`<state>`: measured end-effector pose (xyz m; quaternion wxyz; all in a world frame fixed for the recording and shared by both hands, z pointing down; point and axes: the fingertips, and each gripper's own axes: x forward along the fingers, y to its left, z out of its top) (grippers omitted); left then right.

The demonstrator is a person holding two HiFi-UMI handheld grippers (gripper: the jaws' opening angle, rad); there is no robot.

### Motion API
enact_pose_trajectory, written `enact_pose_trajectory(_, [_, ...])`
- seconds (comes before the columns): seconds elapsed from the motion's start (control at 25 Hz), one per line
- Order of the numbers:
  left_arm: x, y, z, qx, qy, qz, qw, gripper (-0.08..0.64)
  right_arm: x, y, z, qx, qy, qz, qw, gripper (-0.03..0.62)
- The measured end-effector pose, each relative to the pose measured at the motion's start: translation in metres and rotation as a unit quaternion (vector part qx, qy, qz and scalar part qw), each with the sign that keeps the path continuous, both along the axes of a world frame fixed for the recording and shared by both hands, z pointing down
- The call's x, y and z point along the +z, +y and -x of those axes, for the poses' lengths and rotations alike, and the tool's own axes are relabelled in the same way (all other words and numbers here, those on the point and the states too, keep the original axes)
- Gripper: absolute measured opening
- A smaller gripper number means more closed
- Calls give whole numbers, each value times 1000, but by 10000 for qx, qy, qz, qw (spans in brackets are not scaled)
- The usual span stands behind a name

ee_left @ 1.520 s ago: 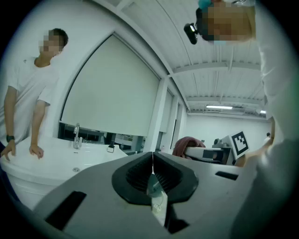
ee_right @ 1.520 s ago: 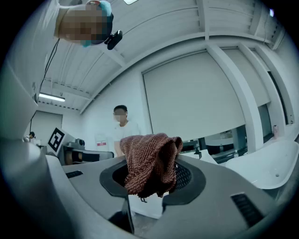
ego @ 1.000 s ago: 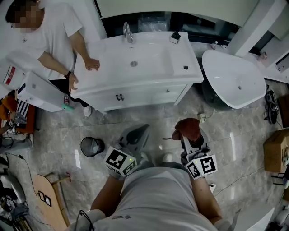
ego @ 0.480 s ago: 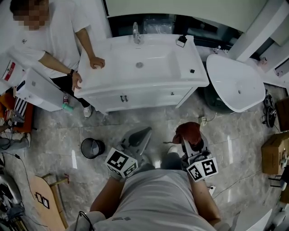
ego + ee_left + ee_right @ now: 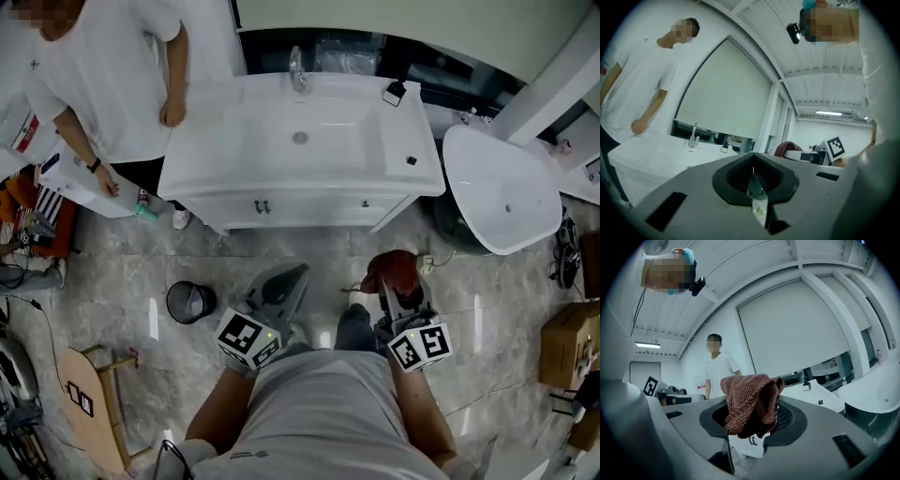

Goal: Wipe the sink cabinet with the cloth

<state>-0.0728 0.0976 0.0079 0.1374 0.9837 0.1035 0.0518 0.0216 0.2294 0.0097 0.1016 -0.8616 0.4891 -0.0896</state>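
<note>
The white sink cabinet (image 5: pixel 281 208) stands ahead of me, with a basin (image 5: pixel 302 139) and tap (image 5: pixel 297 67) on top; it also shows low left in the left gripper view (image 5: pixel 656 154). My right gripper (image 5: pixel 390 274) is shut on a reddish-brown cloth (image 5: pixel 392 267), which bunches over the jaws in the right gripper view (image 5: pixel 751 404). My left gripper (image 5: pixel 286 281) is shut with nothing in it (image 5: pixel 753 176). Both grippers hang close to my body, well short of the cabinet's front.
A person in a white shirt (image 5: pixel 103 75) stands at the cabinet's left end. A white freestanding basin (image 5: pixel 502 192) sits to the right. A small black bin (image 5: pixel 190 302) is on the marble floor at left, a cardboard box (image 5: pixel 564 342) at far right.
The person at the left has taken both hands off the cabinet top and turned away. The view has shifted, so the cabinet sits more squarely ahead. My grippers keep their places.
</note>
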Motion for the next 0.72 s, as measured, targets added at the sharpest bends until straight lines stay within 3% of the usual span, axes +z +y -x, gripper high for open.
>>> enact_pose_trajectory(0.44, [-3, 2, -87, -681, -179, -92, 9975, 15, 3, -13, -103, -677, -215, 2, 9975, 160])
enact_pose_trajectory(0.72, [-4, 8, -125, -1307, -348, -151, 9907, 15, 12, -23, -155, -1191, -448, -78, 9918, 160])
